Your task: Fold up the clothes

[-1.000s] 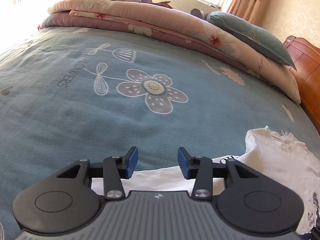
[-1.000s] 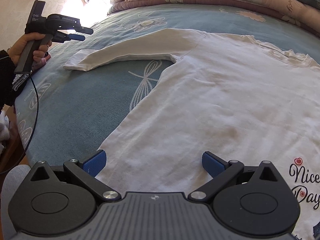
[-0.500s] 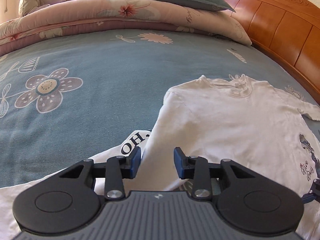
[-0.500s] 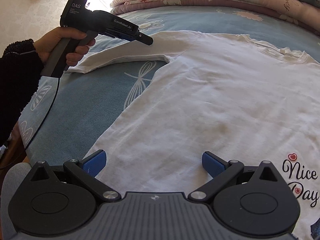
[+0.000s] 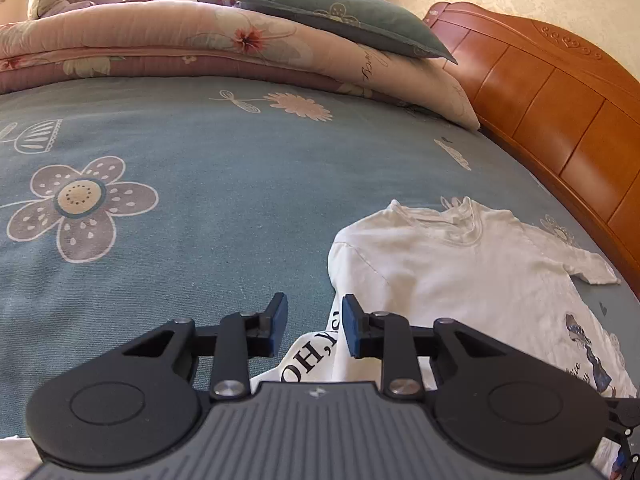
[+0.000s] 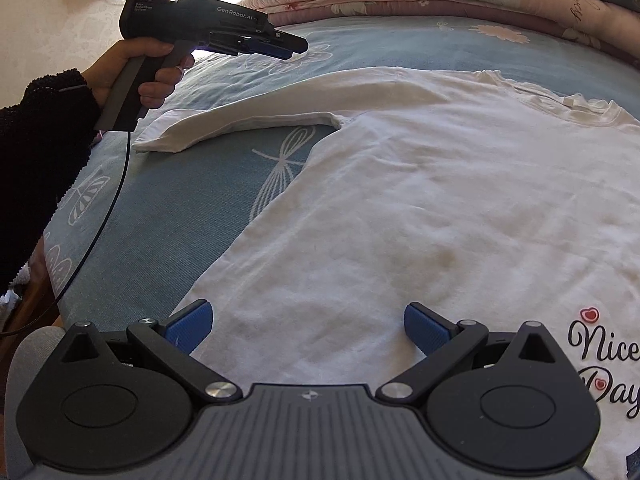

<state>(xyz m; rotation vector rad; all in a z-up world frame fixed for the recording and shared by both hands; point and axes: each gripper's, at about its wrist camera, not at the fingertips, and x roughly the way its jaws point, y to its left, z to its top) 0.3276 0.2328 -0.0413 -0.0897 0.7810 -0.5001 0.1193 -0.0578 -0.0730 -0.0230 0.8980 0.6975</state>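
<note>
Hovering at the bottom of the right wrist view, the right gripper (image 6: 306, 326) has its jaws spread wide over the hem region of the white long-sleeved shirt (image 6: 420, 200), with nothing pinched between them. That shirt lies flat across the middle of the frame on the blue flowered bedsheet (image 6: 192, 184), its sleeve (image 6: 256, 116) stretched toward the left edge.

Further up, in the upper left, a hand (image 6: 140, 76) carries the left gripper (image 6: 294, 46) above the sheet just past the sleeve; its jaws are closing. In the left wrist view the narrowing gap sits over printed white cloth (image 5: 316, 354) at the bottom centre, but the fingers (image 5: 276, 322) do not look pressed on it.

My worry is that the jaws shut on air or catch only one layer, so the sleeve drags and twists rather than folding over cleanly. A low pinch could also snag the bedsheet and pull it up with the shirt. With the right gripper not holding the hem, any tug may slide the whole shirt.

At the top of both views, the folded quilt (image 5: 200, 40) and headboard (image 5: 560, 112) lie well apart.
</note>
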